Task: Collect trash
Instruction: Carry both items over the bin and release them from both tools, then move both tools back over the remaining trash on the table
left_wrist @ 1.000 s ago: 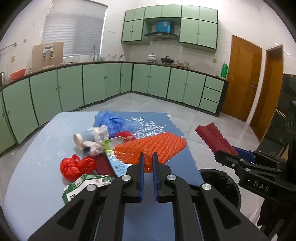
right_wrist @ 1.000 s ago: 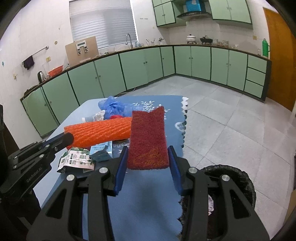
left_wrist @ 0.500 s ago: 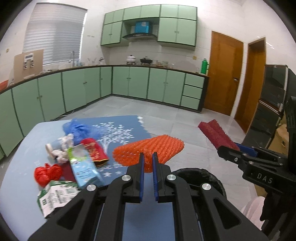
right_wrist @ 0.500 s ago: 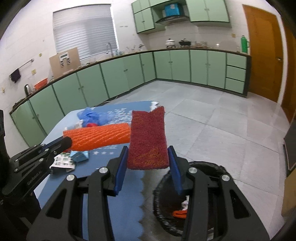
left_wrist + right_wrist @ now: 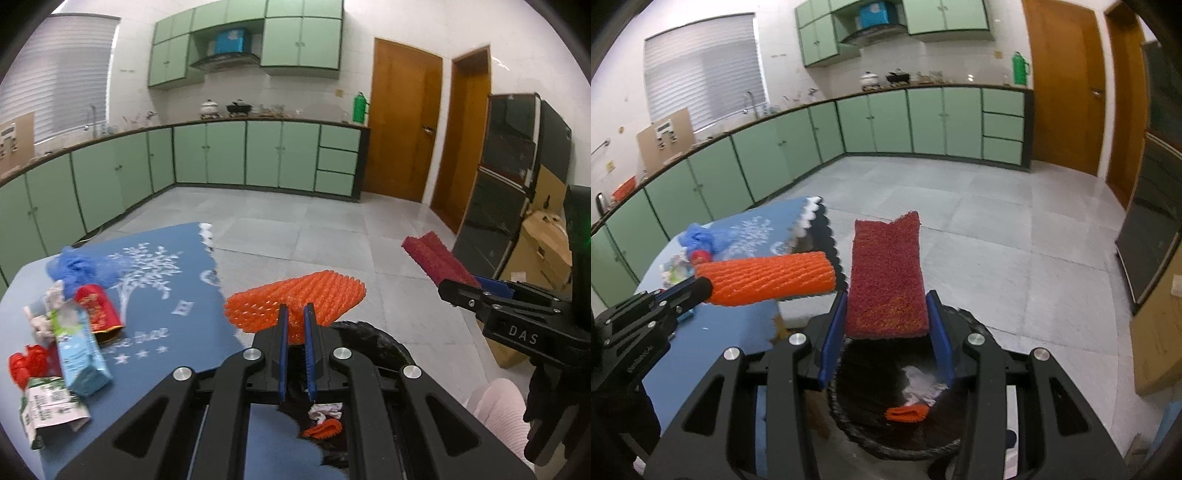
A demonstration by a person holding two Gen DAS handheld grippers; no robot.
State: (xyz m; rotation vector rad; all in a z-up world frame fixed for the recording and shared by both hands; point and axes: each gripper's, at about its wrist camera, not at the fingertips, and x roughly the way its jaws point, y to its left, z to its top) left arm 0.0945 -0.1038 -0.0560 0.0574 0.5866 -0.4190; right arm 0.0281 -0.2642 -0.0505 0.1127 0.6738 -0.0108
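My left gripper is shut on an orange foam net sleeve, held past the table edge above a black trash bin. From the right wrist view, that sleeve sticks out of the left gripper. My right gripper is shut on a dark red scrubbing pad, directly over the bin. Crumpled white paper and an orange scrap lie inside the bin. In the left wrist view the red pad and right gripper are at the right.
Trash stays on the blue-clothed table: a blue plastic bag, a red packet, a light blue carton, a red crumpled wrapper, a green-white packet. Green cabinets line the walls; cardboard boxes stand at right.
Both grippers have swung right, off the table to above the black bin, each keeping its hold. The trash pile now lies at the left edge of the left wrist view.
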